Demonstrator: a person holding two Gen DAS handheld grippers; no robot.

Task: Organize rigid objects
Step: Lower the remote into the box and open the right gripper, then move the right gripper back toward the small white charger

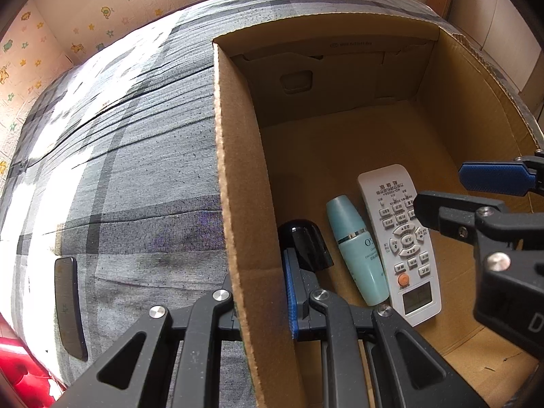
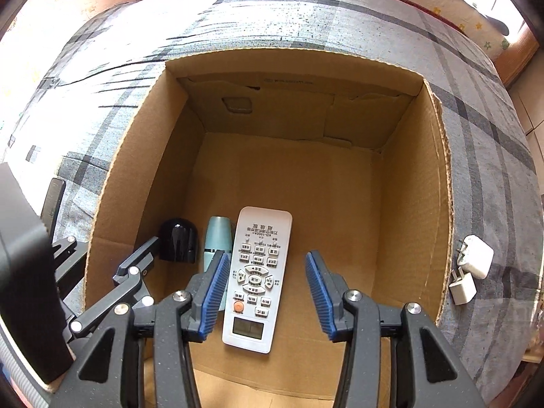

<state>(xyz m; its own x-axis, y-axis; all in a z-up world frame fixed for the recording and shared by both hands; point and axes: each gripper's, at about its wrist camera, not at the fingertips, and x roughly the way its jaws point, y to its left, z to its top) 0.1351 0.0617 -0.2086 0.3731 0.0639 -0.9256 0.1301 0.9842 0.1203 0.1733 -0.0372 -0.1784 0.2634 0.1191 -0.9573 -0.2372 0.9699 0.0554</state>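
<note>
An open cardboard box [image 1: 238, 204] [image 2: 438, 170] stands on a bed with a grey plaid sheet. On its floor lie a white remote [image 1: 397, 238] [image 2: 260, 272], a teal bottle [image 1: 357, 248] [image 2: 217, 234] and a glossy black domed object [image 1: 306, 241] [image 2: 178, 239], side by side. My left gripper [image 1: 258, 272] [image 2: 105, 251] is shut on the box's left wall, one finger inside and one outside. My right gripper [image 2: 266, 255] [image 1: 438, 188] hangs open above the remote, with nothing held between its blue pads.
A dark phone [image 1: 68, 306] [image 2: 52, 200] lies on the sheet left of the box. Two white plug chargers [image 2: 476, 255] [image 2: 462, 287] lie on the sheet right of it. A red object [image 1: 17, 367] sits at the bed's near left edge. A patterned wall runs behind the bed.
</note>
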